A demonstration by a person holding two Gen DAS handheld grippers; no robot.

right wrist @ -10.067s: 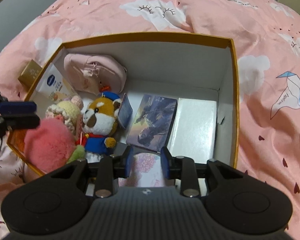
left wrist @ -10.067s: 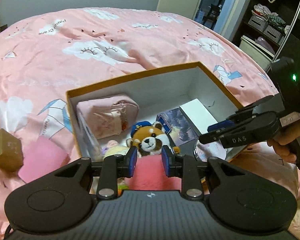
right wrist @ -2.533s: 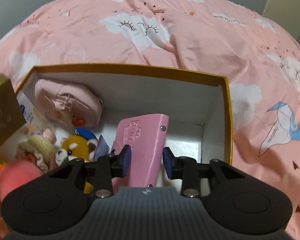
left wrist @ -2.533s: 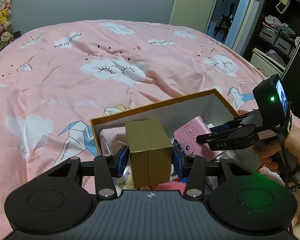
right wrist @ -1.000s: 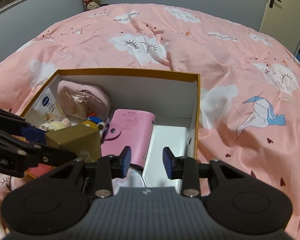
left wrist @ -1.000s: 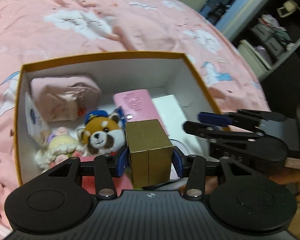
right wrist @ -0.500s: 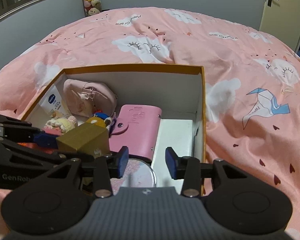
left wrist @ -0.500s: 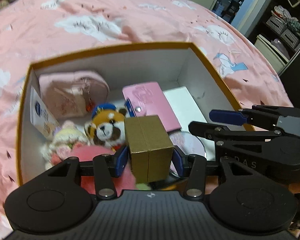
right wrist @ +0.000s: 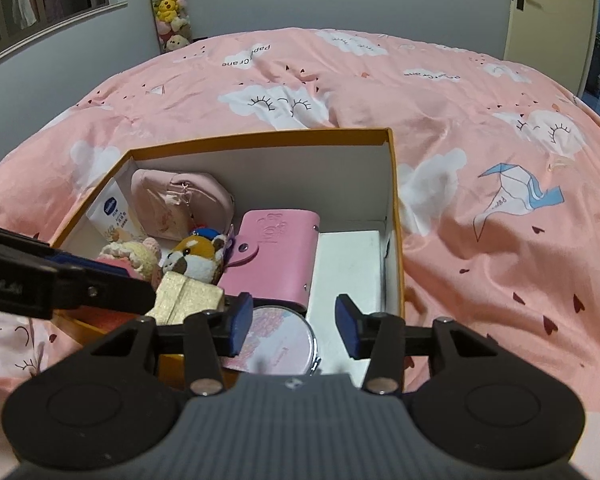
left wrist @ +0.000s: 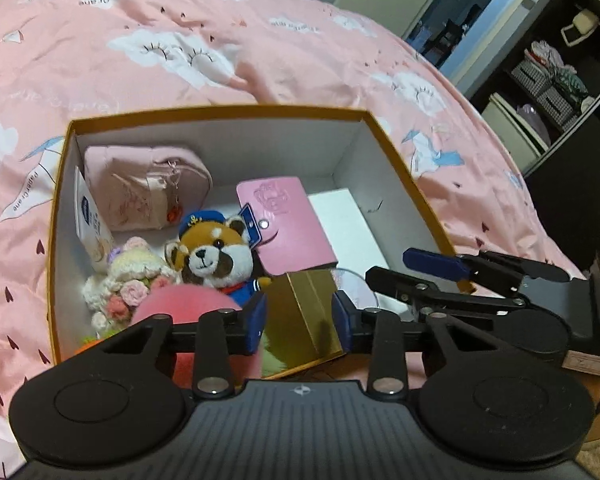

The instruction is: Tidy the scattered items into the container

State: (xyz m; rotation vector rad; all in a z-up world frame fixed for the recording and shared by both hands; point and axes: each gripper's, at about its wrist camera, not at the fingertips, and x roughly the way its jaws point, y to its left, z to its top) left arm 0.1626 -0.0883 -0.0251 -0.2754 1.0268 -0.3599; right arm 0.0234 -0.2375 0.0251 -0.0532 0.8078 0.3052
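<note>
An orange-rimmed white box (left wrist: 220,110) (right wrist: 260,138) sits on the pink bed. A gold box (left wrist: 304,316) (right wrist: 188,294) lies tilted inside it near the front, by a red panda plush (left wrist: 216,256). My left gripper (left wrist: 300,316) hovers just over the gold box; its jaws are closing and the pads do not press it. My right gripper (right wrist: 294,328) (left wrist: 432,276) hangs over a round pink disc (right wrist: 280,340) at the box's front right, its jaws opening with nothing between them.
Also in the box are a pink card holder (left wrist: 288,232), a pink pouch (left wrist: 144,192), a cream tube (left wrist: 90,220), crocheted flowers (left wrist: 128,276), a pink fluffy ball (left wrist: 184,304) and a flat white box (left wrist: 344,224). Dark shelves (left wrist: 560,80) stand at the right.
The gold box has slipped out of my left gripper and now lies tilted in the container. The left jaws have narrowed. The right jaws have spread wider.
</note>
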